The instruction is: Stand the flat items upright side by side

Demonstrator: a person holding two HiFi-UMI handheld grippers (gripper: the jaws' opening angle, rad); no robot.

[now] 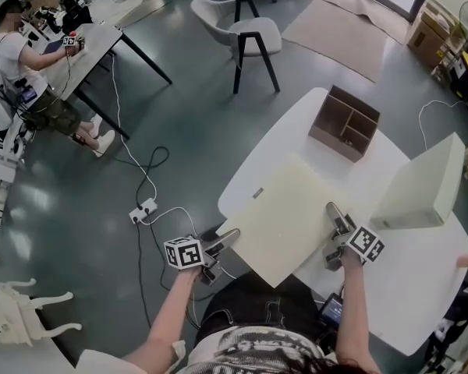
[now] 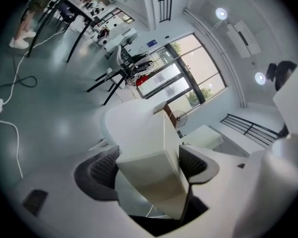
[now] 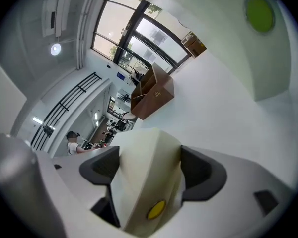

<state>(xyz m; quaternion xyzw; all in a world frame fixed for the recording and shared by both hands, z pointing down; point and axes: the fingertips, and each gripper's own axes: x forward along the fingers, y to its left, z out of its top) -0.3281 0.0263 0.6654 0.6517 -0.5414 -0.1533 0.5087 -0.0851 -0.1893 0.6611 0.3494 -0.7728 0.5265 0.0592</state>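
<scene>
A large cream foam slab (image 1: 285, 216) hangs over the near edge of the white table (image 1: 421, 302), held from both sides. My left gripper (image 1: 222, 254) is shut on its near-left edge; in the left gripper view the slab (image 2: 149, 167) fills the gap between both pads of the gripper (image 2: 149, 165). My right gripper (image 1: 333, 236) is shut on the right edge; there the slab (image 3: 149, 177), marked with a yellow dot, sits between the pads of that gripper (image 3: 146, 167). A second cream slab (image 1: 421, 185) stands upright at the right, with a green dot (image 3: 260, 14).
A brown wooden divided box (image 1: 345, 123) stands at the table's far side. On the floor beyond are a white chair (image 1: 249, 29), a power strip with cables (image 1: 143, 209), and a person seated at a desk (image 1: 23, 68) far left.
</scene>
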